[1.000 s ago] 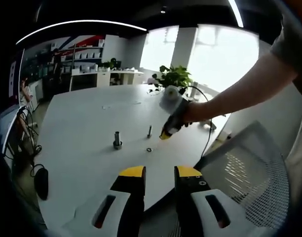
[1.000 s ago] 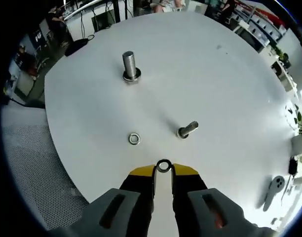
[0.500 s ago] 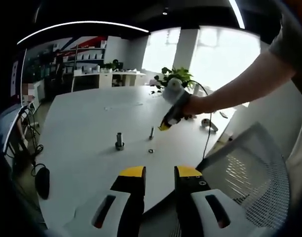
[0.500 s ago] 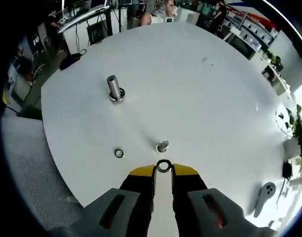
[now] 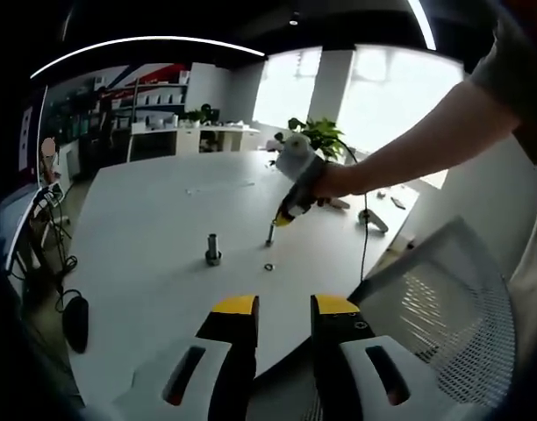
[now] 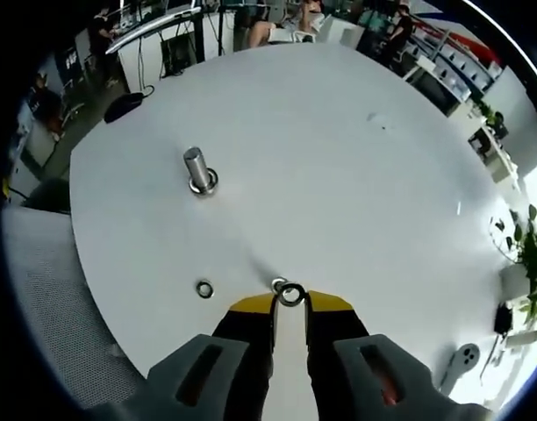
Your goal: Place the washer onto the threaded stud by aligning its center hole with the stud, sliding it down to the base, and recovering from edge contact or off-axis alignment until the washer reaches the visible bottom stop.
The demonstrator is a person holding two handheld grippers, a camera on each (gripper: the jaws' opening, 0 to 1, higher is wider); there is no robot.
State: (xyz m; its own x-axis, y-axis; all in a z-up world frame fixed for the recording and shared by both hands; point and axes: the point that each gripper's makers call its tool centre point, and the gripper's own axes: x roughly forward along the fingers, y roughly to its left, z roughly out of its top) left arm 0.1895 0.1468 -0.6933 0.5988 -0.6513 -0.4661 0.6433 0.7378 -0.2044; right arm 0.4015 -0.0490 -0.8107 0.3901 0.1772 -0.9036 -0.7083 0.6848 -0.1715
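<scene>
We see a white worktop [image 6: 339, 158], a silver metal washer [image 6: 291, 294] and stud [image 6: 196, 167], yellow-tipped black fingers [image 6: 251, 306], and a grey mesh chair [image 5: 444, 307].

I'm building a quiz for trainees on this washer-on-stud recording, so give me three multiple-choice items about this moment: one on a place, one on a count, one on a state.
1. Where is the held washer in the right gripper view?
A. Just over the top of the small stud
B. Around the tall stud
C. Flat on the chair mesh

2. How many studs stand on the white table?
A. One
B. Two
C. Four

3. What is the right gripper doing?
A. Open and empty
B. Shut on a cable
C. Shut on the washer

Answers:
1 A, the ring between the yellow tips overlaps the small stud's top.
2 B, a tall one and a small one show; a loose washer lies apart.
3 C, the tips pinch the ring at its edge.
</scene>
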